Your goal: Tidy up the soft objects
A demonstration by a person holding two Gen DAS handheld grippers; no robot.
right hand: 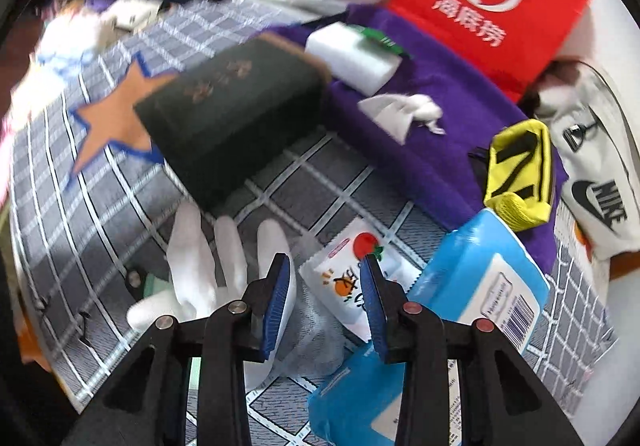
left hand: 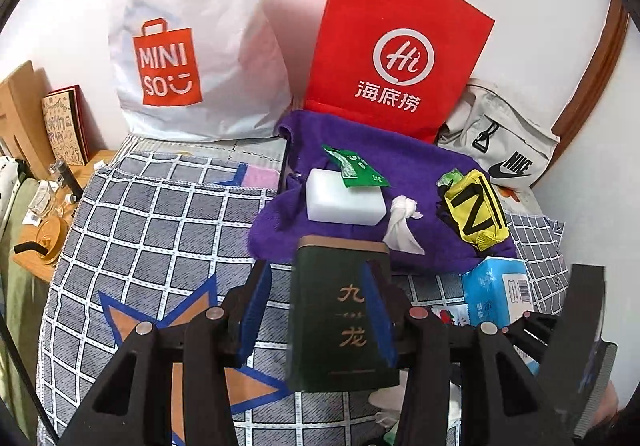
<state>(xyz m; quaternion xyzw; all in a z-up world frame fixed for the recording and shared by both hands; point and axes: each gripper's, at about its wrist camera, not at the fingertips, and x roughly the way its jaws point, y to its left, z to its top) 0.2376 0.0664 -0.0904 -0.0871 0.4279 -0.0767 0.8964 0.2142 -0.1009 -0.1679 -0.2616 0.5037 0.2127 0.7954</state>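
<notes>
My left gripper [left hand: 316, 306] points down at a dark green box [left hand: 344, 322] with gold characters that stands on the checked cloth [left hand: 160, 230]. The box is between the jaws. The right pad overlaps its side, but cloth shows between the left pad and the box, so the jaws are open. My right gripper [right hand: 324, 260] hangs open over a white glove [right hand: 200, 258], a white snack packet [right hand: 344, 278] and a grey mesh cloth [right hand: 316, 330]. On the purple towel [left hand: 420, 166] lie a white sponge block [left hand: 340, 202], a knotted white tissue [left hand: 402, 222] and a yellow pouch [left hand: 476, 206].
A red paper bag [left hand: 400, 46] and a white Miniso bag [left hand: 200, 46] lean on the back wall, with a grey Nike bag [left hand: 508, 150] at the right. Blue tissue packs [right hand: 480, 278] lie by my right gripper. A wooden shelf [left hand: 44, 214] with clutter borders the left.
</notes>
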